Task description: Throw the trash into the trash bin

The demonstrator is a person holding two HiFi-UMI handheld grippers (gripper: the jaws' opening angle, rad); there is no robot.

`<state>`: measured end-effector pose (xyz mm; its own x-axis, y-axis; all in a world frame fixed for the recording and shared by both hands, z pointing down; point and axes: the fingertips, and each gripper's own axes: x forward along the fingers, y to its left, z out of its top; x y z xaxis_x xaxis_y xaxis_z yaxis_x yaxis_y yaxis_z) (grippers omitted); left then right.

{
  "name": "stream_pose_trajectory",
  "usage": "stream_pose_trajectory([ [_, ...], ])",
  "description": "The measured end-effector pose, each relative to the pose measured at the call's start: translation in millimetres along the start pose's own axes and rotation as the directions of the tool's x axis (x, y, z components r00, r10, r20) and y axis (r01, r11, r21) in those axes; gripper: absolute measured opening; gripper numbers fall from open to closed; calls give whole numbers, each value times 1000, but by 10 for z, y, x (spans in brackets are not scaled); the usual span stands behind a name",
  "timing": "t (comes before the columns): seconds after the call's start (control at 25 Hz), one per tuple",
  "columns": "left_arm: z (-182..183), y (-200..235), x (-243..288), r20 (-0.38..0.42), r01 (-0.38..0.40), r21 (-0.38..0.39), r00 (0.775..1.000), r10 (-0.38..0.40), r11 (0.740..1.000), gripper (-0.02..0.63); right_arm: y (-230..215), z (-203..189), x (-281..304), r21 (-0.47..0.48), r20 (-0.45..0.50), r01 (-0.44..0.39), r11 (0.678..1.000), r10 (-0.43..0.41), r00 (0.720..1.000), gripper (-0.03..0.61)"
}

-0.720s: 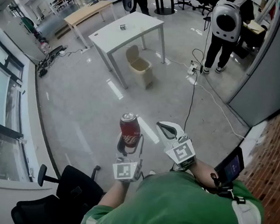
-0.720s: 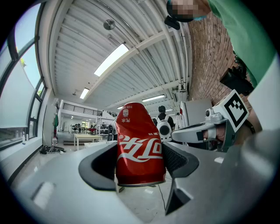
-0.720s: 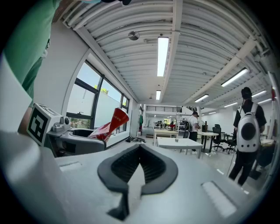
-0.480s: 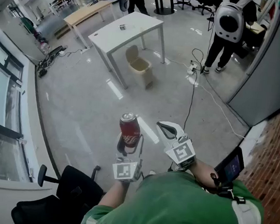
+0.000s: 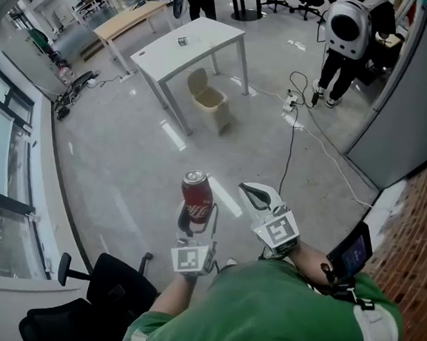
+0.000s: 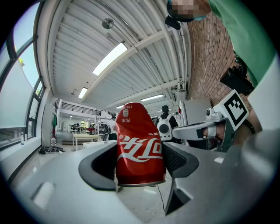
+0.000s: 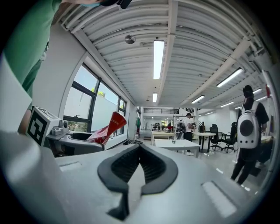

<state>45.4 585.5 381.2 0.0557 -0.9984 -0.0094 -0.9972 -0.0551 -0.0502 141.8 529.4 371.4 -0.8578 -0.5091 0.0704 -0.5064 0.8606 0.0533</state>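
A dented red cola can stands upright between the jaws of my left gripper, which is shut on the can's lower half. The left gripper is held level in front of my chest. Beside it on the right, my right gripper is shut with nothing in it, and in the right gripper view its pads meet. That view also shows the can at the left. A beige trash bin with its lid up stands on the floor far ahead, beside a white table.
A person with a white backpack stands at the back right, near a cable and power strip on the floor. A black office chair is close at my lower left. A grey partition runs along the right, and windows line the left.
The table, the bin and the person with the backpack sit slightly higher and further left in the head view. Both grippers and the can keep their places.
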Motion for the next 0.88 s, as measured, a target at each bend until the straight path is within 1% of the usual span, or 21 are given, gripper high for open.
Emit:
stream_pose_trajectory([
  [0.28,-27,-236,193,-11,4,11,1000,-4,1000,327,-355,-58,-147,7,-4,24,1000,-24,1000,3],
  [0.52,57,-510,477,2,10,19,1000,-10,1000,327,-703,82,-266,-8,23,20,1000,-20,1000,3],
  [0.68,52,-671,633,-2,18,21,1000,-17,1000,327,-926,-49,-367,7,12,41,999,-41,999,3],
  [0.88,76,-936,861,-3,22,23,1000,-22,999,327,-1266,-83,-521,7,12,59,998,-59,998,3],
])
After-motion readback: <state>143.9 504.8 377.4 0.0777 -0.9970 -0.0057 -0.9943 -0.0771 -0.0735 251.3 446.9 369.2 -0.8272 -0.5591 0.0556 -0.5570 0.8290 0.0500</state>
